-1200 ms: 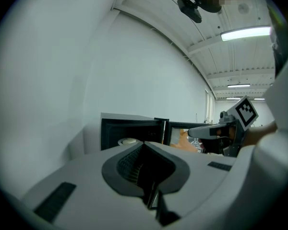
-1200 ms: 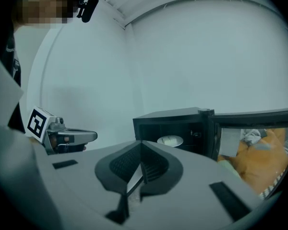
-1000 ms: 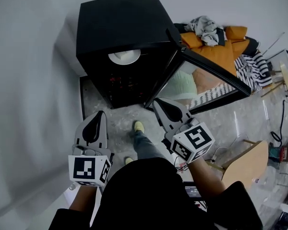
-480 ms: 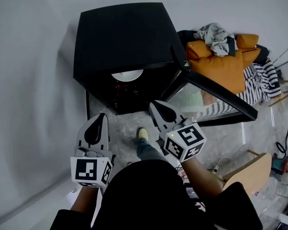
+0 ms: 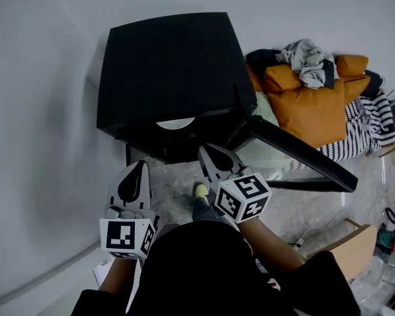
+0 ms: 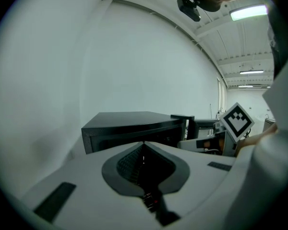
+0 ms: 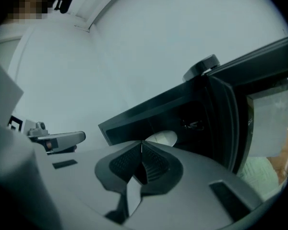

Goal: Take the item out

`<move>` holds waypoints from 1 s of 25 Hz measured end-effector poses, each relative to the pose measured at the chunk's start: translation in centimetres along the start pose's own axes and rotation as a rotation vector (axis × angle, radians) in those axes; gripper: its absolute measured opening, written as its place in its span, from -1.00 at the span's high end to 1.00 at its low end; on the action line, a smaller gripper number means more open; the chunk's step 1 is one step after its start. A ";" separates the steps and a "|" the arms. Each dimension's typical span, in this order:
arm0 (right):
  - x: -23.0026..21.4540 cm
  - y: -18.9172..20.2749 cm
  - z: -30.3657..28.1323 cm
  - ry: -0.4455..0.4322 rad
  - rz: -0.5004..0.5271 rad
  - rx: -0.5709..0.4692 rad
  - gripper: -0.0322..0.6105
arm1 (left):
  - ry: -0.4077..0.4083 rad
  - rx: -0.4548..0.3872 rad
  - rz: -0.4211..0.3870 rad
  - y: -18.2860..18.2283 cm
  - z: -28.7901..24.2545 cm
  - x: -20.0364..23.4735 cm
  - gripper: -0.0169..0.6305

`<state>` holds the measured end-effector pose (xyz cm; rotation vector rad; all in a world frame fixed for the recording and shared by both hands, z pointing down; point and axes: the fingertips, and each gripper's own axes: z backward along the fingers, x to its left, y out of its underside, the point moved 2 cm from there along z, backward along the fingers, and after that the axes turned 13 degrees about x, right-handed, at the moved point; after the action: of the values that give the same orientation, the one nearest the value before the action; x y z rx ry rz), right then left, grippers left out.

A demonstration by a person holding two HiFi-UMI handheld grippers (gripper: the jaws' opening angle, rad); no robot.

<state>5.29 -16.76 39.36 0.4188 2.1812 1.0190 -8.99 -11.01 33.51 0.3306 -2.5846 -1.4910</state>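
A black cabinet (image 5: 171,71) stands against the wall with its glass door (image 5: 296,157) swung open to the right. Inside the dark opening, on an upper shelf, lies a white round item (image 5: 176,123), half hidden under the top edge. It also shows as a pale disc (image 7: 163,138) just beyond my right gripper (image 7: 142,143). That right gripper (image 5: 204,149) is shut and empty, pointing at the opening's right side. My left gripper (image 5: 139,165) is shut on nothing, a little short of the cabinet's front left; from it the cabinet (image 6: 129,126) lies straight ahead.
Orange cushions (image 5: 309,104) with crumpled clothes and a striped cloth (image 5: 372,127) lie right of the cabinet. A wooden chair (image 5: 342,242) stands at the lower right. A grey wall runs along the left. The person's yellow shoe (image 5: 201,191) is on the speckled floor below the grippers.
Both grippers have come closer to the cabinet's opening, the right one now near its lower edge. The view has shifted so less of the interior shows. Both jaws stayed shut.
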 end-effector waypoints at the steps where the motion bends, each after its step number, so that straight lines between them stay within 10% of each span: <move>1: -0.2 -0.1 -0.3 -0.003 -0.008 0.003 0.87 | -0.005 0.004 0.001 -0.2 -0.3 0.0 0.92; 25: -1.9 1.7 -6.1 0.024 -0.213 0.075 0.54 | 0.087 0.039 -0.017 -0.9 -3.5 3.6 0.92</move>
<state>2.39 -20.08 44.30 0.2025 2.2353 0.8321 -11.60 -15.27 34.52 0.4134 -2.5524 -1.4001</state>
